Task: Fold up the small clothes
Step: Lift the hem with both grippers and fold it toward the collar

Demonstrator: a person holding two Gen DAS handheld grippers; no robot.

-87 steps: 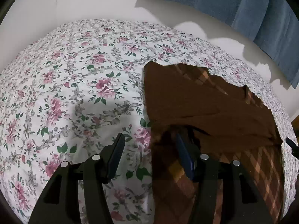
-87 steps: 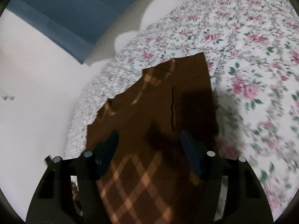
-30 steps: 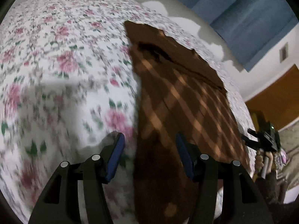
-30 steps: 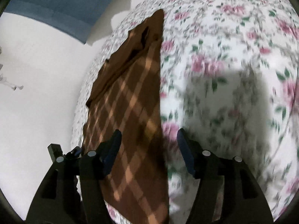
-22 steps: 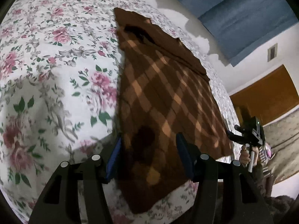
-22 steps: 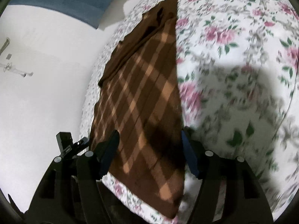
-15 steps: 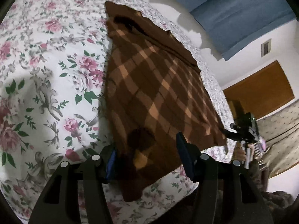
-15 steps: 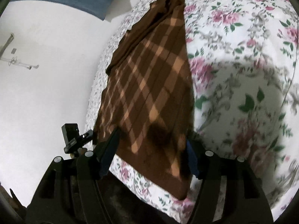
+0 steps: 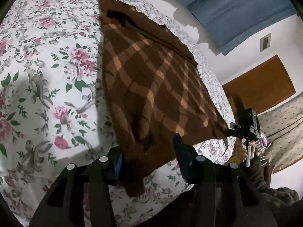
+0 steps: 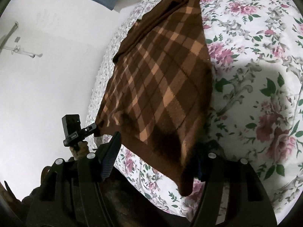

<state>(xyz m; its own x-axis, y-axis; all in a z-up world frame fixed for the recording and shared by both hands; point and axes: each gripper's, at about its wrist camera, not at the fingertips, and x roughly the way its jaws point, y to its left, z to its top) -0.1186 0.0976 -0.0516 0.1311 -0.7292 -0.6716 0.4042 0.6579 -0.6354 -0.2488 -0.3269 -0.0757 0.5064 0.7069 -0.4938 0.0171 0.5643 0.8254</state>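
Note:
A brown garment with an orange plaid pattern [image 9: 151, 79] lies spread on the floral bed sheet [image 9: 47, 66], its near hem hanging over the bed's near edge. My left gripper [image 9: 148, 160] is open, its jaws either side of the near left corner of the hem. My right gripper [image 10: 154, 155] is open around the near right corner of the same garment [image 10: 161, 79]. The right gripper also shows at the garment's far corner in the left wrist view [image 9: 244, 128], and the left gripper in the right wrist view [image 10: 75, 130].
The floral sheet [image 10: 255, 75] covers the bed. A blue curtain [image 9: 227, 5] hangs on the white wall beyond the bed. A wooden door [image 9: 265, 87] stands at the right. Patterned fabric [image 9: 284, 136] lies beside the bed.
Both grippers have pulled back from over the garment toward the bed's near edge and now straddle the near hem corners. The garment lies flatter and more spread out.

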